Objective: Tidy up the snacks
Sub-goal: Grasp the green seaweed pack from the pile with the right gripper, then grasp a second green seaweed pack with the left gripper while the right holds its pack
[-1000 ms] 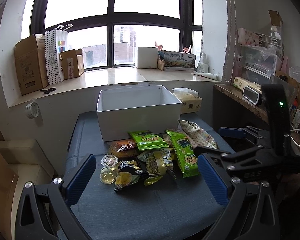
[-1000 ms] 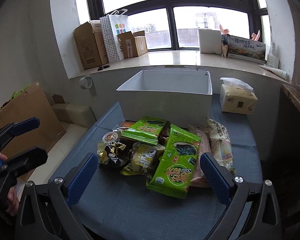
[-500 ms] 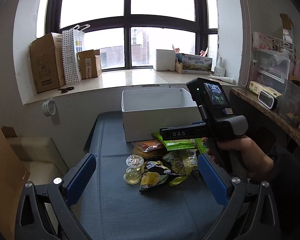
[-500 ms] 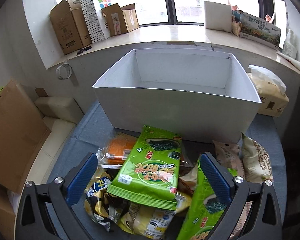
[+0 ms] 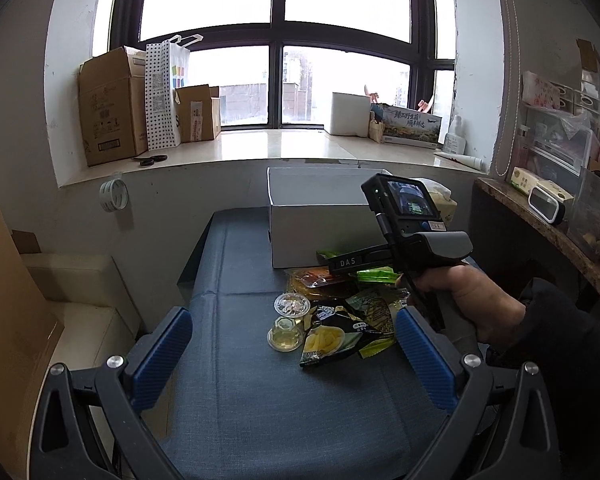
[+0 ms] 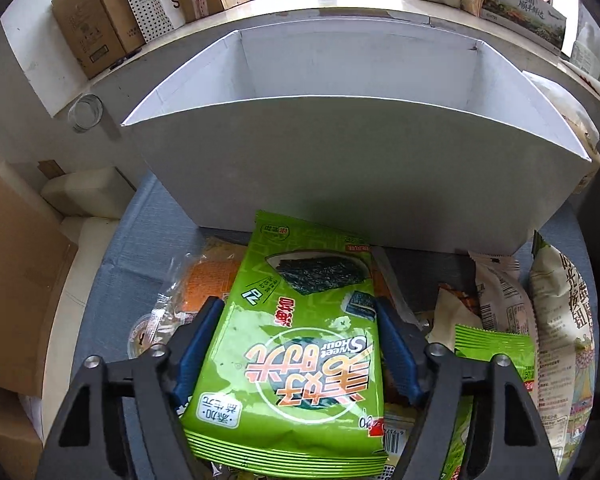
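Note:
A white open box (image 6: 356,168) stands at the far side of the blue-grey table (image 5: 236,412); it also shows in the left wrist view (image 5: 312,232). In front of it lies a heap of snack bags. My right gripper (image 6: 298,344) has its blue pads against both sides of a green seaweed snack bag (image 6: 296,360) on top of the heap. In the left wrist view the right gripper (image 5: 400,256) hangs over the heap, held by a hand. My left gripper (image 5: 292,354) is open and empty, back from the heap.
An orange packet (image 6: 206,284), pale bags (image 6: 556,312) and a second green bag (image 6: 496,344) lie around. Two small clear cups (image 5: 286,332) and a dark chip bag (image 5: 332,340) sit at the heap's near left. The table's left edge drops to cardboard boxes (image 5: 8,300).
My right gripper has moved forward and down over the heap and closed in around the green seaweed bag. The left gripper has drawn back and to the left.

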